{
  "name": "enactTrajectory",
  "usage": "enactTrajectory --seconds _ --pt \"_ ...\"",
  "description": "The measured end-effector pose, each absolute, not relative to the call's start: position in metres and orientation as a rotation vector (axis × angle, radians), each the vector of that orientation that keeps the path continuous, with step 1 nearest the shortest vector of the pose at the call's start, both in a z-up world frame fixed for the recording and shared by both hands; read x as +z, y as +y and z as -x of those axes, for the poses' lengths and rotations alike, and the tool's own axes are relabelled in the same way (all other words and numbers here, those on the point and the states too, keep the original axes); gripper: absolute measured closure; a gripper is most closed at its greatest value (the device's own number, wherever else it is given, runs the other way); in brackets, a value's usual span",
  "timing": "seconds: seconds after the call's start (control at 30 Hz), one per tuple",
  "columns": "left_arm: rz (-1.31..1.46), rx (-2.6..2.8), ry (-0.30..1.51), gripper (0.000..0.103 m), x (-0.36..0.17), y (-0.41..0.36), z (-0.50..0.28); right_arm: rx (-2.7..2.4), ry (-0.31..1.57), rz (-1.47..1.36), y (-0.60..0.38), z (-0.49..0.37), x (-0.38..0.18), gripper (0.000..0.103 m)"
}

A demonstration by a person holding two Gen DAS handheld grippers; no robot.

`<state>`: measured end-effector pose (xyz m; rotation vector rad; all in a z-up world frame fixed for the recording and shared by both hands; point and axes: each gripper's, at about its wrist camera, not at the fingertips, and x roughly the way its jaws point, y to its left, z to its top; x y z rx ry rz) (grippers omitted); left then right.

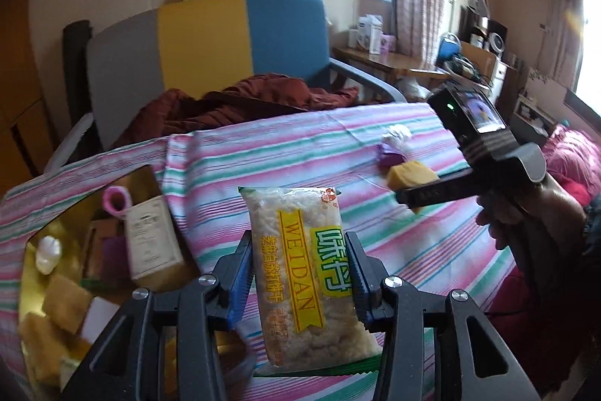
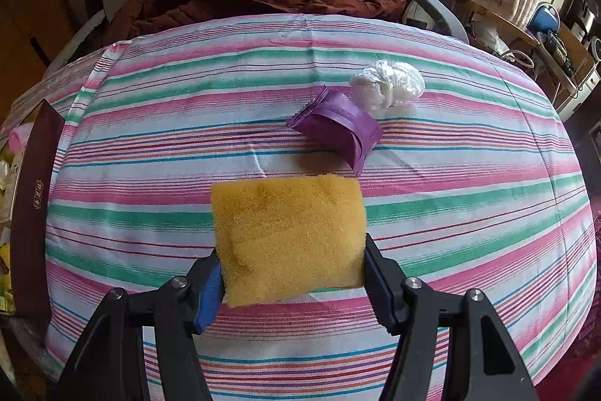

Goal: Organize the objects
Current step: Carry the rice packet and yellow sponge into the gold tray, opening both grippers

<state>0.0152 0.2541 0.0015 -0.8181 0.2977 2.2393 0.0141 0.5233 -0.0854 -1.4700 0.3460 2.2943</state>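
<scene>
My left gripper [image 1: 298, 279] clamps a cracker packet [image 1: 304, 273] above the striped cloth [image 2: 469, 213], just right of the box [image 1: 56, 292] of sorted items. My right gripper [image 2: 291, 279] squeezes a yellow sponge [image 2: 287, 235]; beyond the sponge lie a purple packet [image 2: 338, 126] and crumpled white plastic [image 2: 388, 83].

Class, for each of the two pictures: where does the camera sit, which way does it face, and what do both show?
Left wrist: on the left gripper, facing over the striped cloth to the chair; shows its fingers on a snack pack, plus the right hand.
Right wrist: on the right gripper, facing likewise; fingers clamp a sponge.
Shared: sponge, purple packet, white wad, cloth.
</scene>
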Motion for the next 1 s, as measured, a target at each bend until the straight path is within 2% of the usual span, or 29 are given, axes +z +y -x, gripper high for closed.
enactTrajectory --seconds 0.5,0.7,1.0 --pt "0.885 2.430 0.203 0.057 0.004 0.156 0.014 2.276 0.295 1.492 0.512 -0.005 -0.091 0.038" --pt "0.916 2.490 0.170 0.057 0.001 0.127 0.028 2.324 0.307 1.470 0.497 -0.003 -0.068 0.038" --pt "0.967 2.539 0.124 0.057 -0.008 0.092 0.035 2.576 0.287 1.441 0.409 0.022 -0.030 0.038"
